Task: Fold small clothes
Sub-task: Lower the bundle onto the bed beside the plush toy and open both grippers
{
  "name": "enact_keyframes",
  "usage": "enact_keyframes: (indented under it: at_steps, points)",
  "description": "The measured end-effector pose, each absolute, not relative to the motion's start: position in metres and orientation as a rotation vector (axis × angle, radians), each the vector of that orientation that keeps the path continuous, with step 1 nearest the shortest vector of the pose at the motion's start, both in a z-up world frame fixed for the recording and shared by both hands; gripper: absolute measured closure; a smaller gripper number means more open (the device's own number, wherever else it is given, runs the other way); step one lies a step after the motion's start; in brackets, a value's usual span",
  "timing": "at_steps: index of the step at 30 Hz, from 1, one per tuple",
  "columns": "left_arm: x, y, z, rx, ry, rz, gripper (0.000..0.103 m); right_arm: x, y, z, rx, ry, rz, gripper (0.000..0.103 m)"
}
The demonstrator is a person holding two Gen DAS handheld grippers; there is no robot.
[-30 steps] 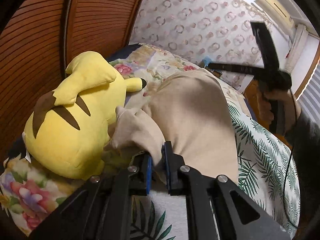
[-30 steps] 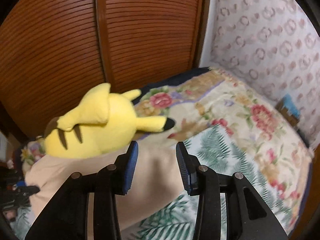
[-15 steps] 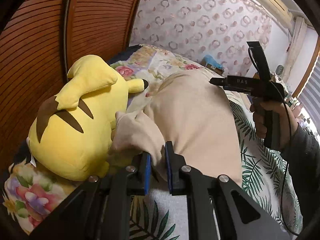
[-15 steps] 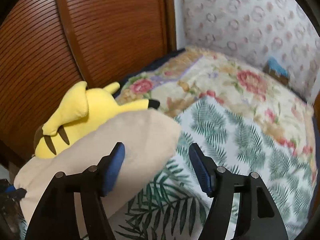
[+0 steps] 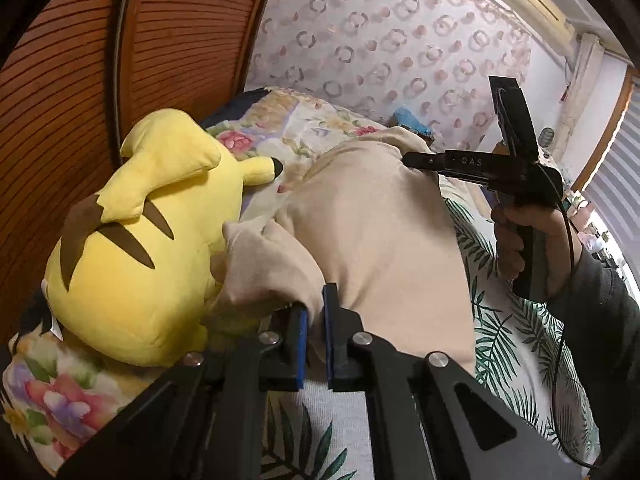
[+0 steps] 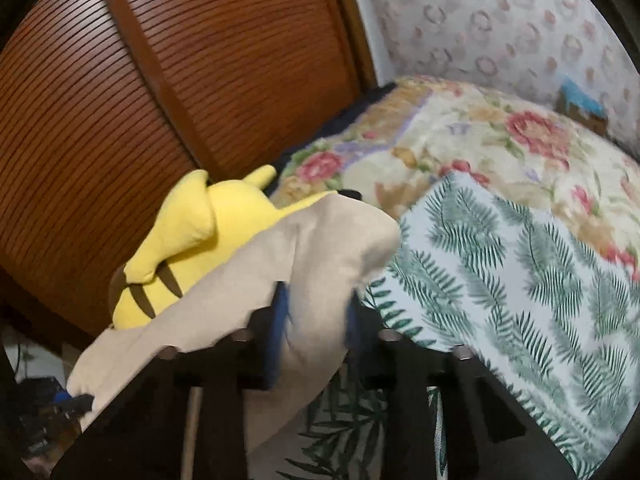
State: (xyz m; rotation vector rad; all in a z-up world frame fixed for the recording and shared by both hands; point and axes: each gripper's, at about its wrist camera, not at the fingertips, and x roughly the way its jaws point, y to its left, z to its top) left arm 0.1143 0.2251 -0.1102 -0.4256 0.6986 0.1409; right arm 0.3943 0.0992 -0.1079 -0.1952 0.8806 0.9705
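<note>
A beige garment [image 5: 372, 236] is held stretched above the bed. My left gripper [image 5: 314, 340] is shut on its near bunched end. In the left wrist view my right gripper [image 5: 404, 158] touches the garment's far corner. In the right wrist view, which is blurred, the beige garment [image 6: 312, 264] lies between the blue pads of my right gripper [image 6: 316, 312], which stand a little apart with cloth filling the gap.
A yellow plush toy [image 5: 140, 240] lies at the left against the garment, also in the right wrist view [image 6: 192, 240]. The bed has a leaf-print sheet [image 6: 500, 280] and a floral blanket [image 6: 480, 140]. A slatted wooden door [image 5: 80, 80] stands at the left.
My right gripper moved down to the garment's far corner and its jaws narrowed around the cloth. My left gripper kept its hold.
</note>
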Motion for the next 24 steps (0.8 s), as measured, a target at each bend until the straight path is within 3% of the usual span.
enact_keyframes:
  at_steps: [11, 15, 17, 21, 24]
  points:
    - [0.111, 0.214, -0.095, -0.415, 0.666, 0.134, 0.099, 0.373, 0.067, -0.058, -0.234, 0.733, 0.961, 0.089]
    - [0.116, 0.217, -0.105, -0.409, 0.717, 0.153, 0.093, 0.383, 0.065, -0.074, -0.276, 0.773, 0.920, 0.087]
    - [0.114, 0.215, -0.108, -0.379, 0.740, 0.155, 0.087, 0.386, 0.070, -0.091, -0.331, 0.815, 0.889, 0.083]
    - [0.103, 0.210, -0.101, -0.311, 0.729, 0.187, 0.077, 0.386, 0.060, -0.098, -0.320, 0.810, 0.828, 0.054]
    - [0.093, 0.202, -0.090, -0.262, 0.695, 0.205, 0.075, 0.379, 0.043, -0.088, -0.313, 0.785, 0.803, 0.052]
